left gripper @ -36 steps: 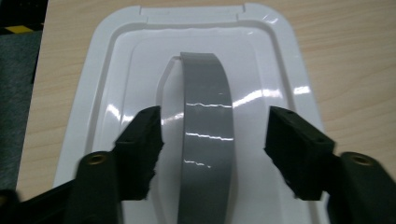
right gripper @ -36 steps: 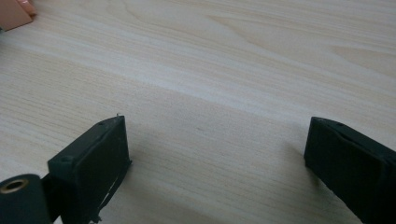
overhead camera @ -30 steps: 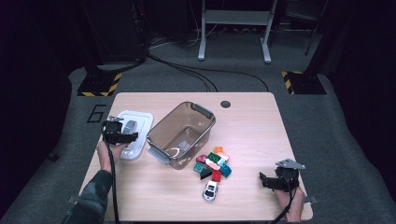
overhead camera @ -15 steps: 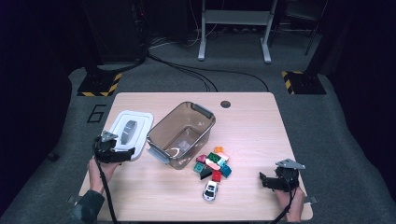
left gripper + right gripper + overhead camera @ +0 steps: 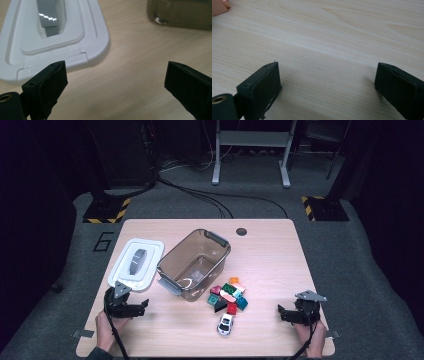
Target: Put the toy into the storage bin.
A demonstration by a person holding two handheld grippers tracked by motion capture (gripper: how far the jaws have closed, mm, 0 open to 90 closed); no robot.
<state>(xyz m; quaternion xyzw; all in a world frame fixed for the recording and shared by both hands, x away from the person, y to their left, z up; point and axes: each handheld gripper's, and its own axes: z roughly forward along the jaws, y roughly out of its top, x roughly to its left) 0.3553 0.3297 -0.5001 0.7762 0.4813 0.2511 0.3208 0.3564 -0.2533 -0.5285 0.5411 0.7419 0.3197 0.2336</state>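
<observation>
A white lid (image 5: 135,262) with a grey handle lies flat at the table's left, beside a clear brown bin (image 5: 195,265) that stands open and holds nothing. My left gripper (image 5: 137,306) is just in front of the lid. Its jaws have just been opening and now stand wide apart over bare wood, with nothing between them. The left gripper view (image 5: 116,75) has the lid (image 5: 50,37) ahead to the left and the bin (image 5: 180,15) at the top right. My right gripper (image 5: 282,313) rests near the front right corner, open over bare wood (image 5: 328,75).
Several coloured bricks (image 5: 228,295) are heaped in front of the bin, with a small white toy car (image 5: 225,324) closer to the person. A round cable hole (image 5: 241,231) sits near the wooden table's (image 5: 270,265) far edge. Dark floor surrounds the table.
My left gripper has drawn back from the lid toward the table's front edge, and the lid stays flat on the table. The right gripper has not moved.
</observation>
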